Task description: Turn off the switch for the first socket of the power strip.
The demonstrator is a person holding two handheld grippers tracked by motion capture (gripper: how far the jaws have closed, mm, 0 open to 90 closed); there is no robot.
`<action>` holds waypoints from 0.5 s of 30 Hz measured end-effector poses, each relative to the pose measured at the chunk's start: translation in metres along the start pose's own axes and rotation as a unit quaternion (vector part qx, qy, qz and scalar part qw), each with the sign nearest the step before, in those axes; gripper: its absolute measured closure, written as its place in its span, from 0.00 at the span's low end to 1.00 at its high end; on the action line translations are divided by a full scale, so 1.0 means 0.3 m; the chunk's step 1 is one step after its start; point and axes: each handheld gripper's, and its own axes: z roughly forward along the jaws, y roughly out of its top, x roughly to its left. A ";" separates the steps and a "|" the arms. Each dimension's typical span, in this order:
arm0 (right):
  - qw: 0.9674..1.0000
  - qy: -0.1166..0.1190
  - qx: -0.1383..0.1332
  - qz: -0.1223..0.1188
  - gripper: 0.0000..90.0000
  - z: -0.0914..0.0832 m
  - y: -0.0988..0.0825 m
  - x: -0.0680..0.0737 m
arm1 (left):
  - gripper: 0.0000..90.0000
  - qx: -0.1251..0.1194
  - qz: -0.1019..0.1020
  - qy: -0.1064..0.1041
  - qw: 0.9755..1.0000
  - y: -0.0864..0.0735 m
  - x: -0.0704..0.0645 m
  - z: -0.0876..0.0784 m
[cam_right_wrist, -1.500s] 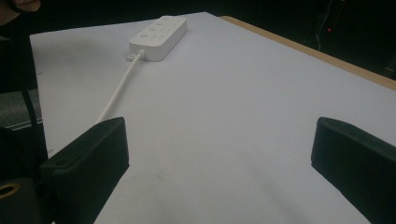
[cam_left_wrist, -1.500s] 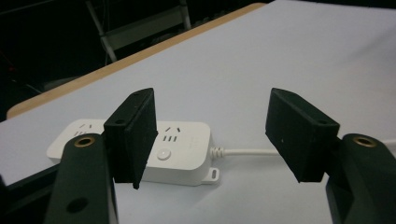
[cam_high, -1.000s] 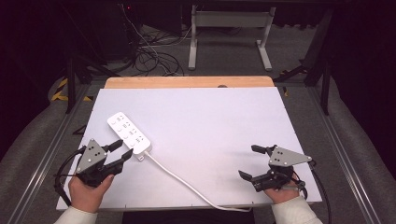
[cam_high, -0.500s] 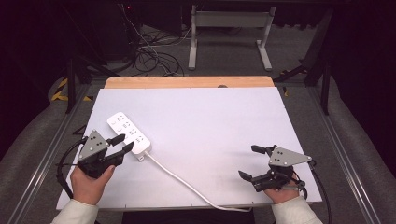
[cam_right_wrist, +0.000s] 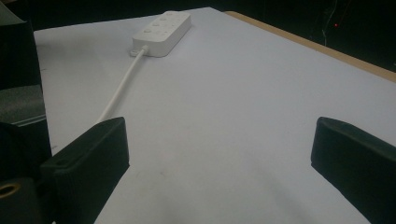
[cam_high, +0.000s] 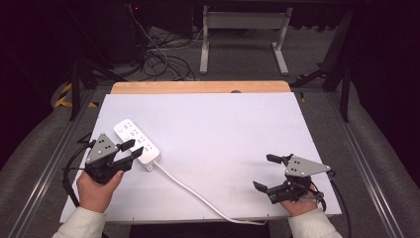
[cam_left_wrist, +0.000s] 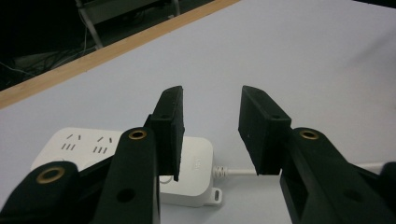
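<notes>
From the high view, a white oblong plastic power strip (cam_high: pixel 136 141) lies on the white surface (cam_high: pixel 223 134) near its left edge, its long axis running slantwise from the far left corner toward the middle of the near edge, with a white cord (cam_high: pixel 198 195) leaving its nearer end and trailing off over the near edge. The left gripper (cam_high: pixel 131 149) hangs over that nearer, cord-side end, jaws parted, so it is by far the closer hand; the right gripper (cam_high: pixel 269 172) sits well apart by the near right corner, jaws spread wide and holding nothing. In the left gripper view, the strip (cam_left_wrist: pixel 84 147) lies just ahead of and below the open jaws, mostly to their left, its cord end showing in the gap between them and the cord (cam_left_wrist: pixel 236 171) running off to the right; I judge a grasp would need the jaws lowered across the strip's narrow width. Socket slots are visible on its top, and a faint mark on its end face is too small to read. In the right gripper view, the strip (cam_right_wrist: pixel 162 32) lies far ahead toward the far left, cord (cam_right_wrist: pixel 119 91) leading back toward the open, empty jaws; no legible writing shows.
</notes>
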 end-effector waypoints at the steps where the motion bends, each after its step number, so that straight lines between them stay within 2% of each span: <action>1: 1.000 0.000 0.000 0.000 0.05 0.000 0.000 0.000 | 0.70 0.001 0.000 -0.001 1.000 0.002 0.003 0.000; 7: 1.000 0.001 0.001 0.000 0.05 0.001 0.000 0.000 | 0.81 0.026 0.004 -0.009 1.000 0.017 0.020 0.010; 8: 1.000 0.001 0.001 0.000 0.05 0.001 0.000 0.000 | 0.86 0.030 0.004 -0.010 0.999 0.020 0.022 0.012; 15: 1.000 0.002 0.002 0.000 0.06 0.001 -0.001 -0.001 | 0.93 0.057 -0.001 -0.035 0.998 0.038 0.049 0.029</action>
